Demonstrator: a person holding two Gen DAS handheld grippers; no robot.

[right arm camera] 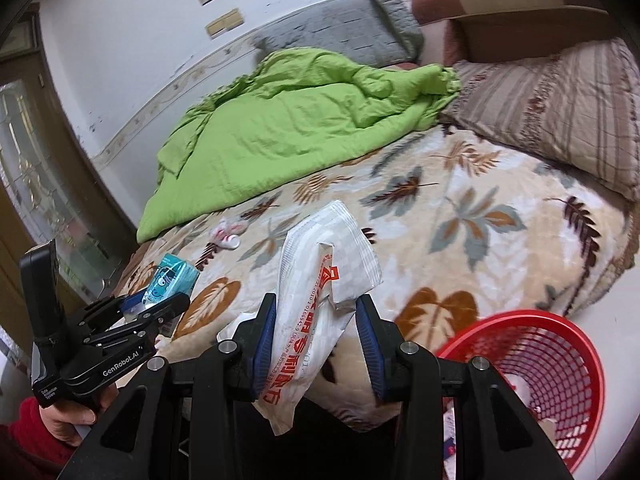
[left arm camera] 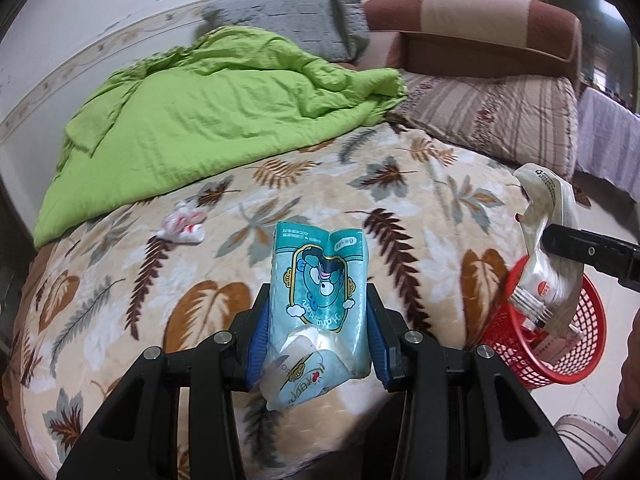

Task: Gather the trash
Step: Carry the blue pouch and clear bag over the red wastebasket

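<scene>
My left gripper (left arm camera: 318,304) is shut on a teal tissue pack (left arm camera: 320,280) with a cartoon face, held above the leaf-patterned bed. It also shows at the left of the right wrist view (right arm camera: 158,300), with the teal pack (right arm camera: 170,278) in it. My right gripper (right arm camera: 316,310) is shut on a white wrapper with red print (right arm camera: 320,280). In the left wrist view that white wrapper (left arm camera: 548,248) hangs over the red mesh basket (left arm camera: 580,360). A crumpled red-and-white wrapper (left arm camera: 182,226) lies on the bed near the green quilt; it also shows in the right wrist view (right arm camera: 228,236).
The red basket (right arm camera: 560,360) stands on the floor at the bed's right corner and holds some trash. A green quilt (left arm camera: 208,120) covers the far left of the bed. A grey pillow (left arm camera: 304,20) and a striped pillow (left arm camera: 492,120) lie at the head.
</scene>
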